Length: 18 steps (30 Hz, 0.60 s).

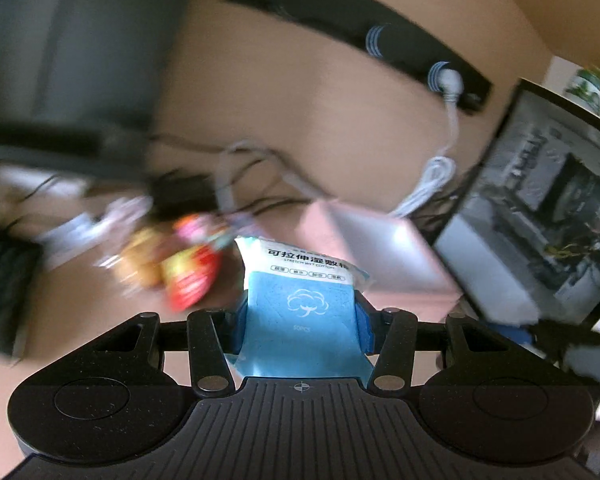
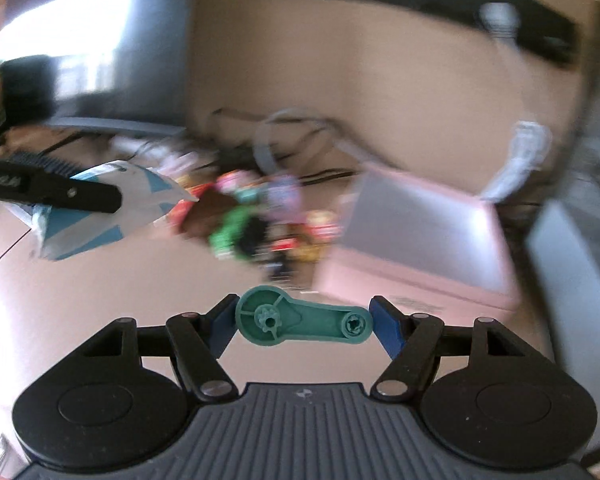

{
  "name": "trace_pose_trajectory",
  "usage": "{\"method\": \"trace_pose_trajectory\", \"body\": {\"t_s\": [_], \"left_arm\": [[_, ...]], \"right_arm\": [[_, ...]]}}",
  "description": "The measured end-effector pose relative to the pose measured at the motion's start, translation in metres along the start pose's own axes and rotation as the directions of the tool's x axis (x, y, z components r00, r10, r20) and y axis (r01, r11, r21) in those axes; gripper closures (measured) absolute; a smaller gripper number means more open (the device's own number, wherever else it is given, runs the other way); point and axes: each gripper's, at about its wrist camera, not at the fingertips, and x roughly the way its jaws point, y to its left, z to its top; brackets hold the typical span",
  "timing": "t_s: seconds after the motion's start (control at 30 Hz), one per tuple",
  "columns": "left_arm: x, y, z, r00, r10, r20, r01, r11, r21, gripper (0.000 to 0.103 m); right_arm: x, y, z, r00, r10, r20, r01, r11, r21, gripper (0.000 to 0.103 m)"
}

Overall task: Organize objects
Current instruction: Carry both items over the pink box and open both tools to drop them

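Between the blue pads of our right hand-held gripper [image 2: 303, 322], low in the right wrist view, we hold a flat green plastic lever arm with a round hub [image 2: 301, 322]. Its long axis lies crosswise, the large hub toward the left pad and the small end touching the right pad. Our left hand-held gripper [image 1: 301, 316] clamps a soft blue and white wet cotton pack [image 1: 301, 300], long axis running away from the camera, printed top pointing up the frame. Behind, on the beige bench [image 2: 100, 292], a blurred heap of colourful snack packets [image 2: 256, 220] lies at centre, with an open pink rectangular box [image 2: 419, 240] just to its right.
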Motion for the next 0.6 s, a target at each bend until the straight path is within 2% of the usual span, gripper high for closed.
{"method": "trace_pose_trajectory", "body": {"t_s": [0.07, 0.23, 0.3, 0.4, 0.53, 0.6], "left_arm": [[0.022, -0.023, 0.015, 1.000, -0.018, 0.026, 0.017, 0.999, 0.032, 0.049], [0.093, -0.074, 0.048, 0.999, 0.011, 0.053, -0.014, 0.999, 0.045, 0.049], [0.123, -0.094, 0.056, 0.997, 0.055, 0.061, -0.056, 0.998, 0.026, 0.049], [0.168, -0.108, 0.052, 0.986, 0.157, 0.060, -0.155, 0.987, -0.040, 0.048], [0.223, -0.125, 0.028, 0.966, 0.254, -0.042, -0.249, 0.964, 0.097, 0.048], [0.236, -0.124, 0.020, 0.949, 0.293, -0.117, -0.281, 0.953, 0.112, 0.047]], "right_arm": [[-0.009, -0.023, -0.002, 0.999, -0.020, 0.027, 0.019, 0.999, 0.031, 0.032], [-0.022, -0.061, -0.009, 0.995, -0.045, 0.091, 0.038, 0.996, 0.076, 0.032], [-0.027, -0.071, -0.013, 0.993, -0.042, 0.106, 0.032, 0.995, 0.091, 0.032], [-0.026, -0.082, -0.020, 0.994, -0.035, 0.104, 0.023, 0.993, 0.118, 0.032], [-0.016, -0.096, -0.034, 0.997, -0.042, 0.060, 0.033, 0.991, 0.133, 0.032], [-0.014, -0.100, -0.038, 0.998, -0.035, 0.044, 0.028, 0.990, 0.138, 0.032]]}}
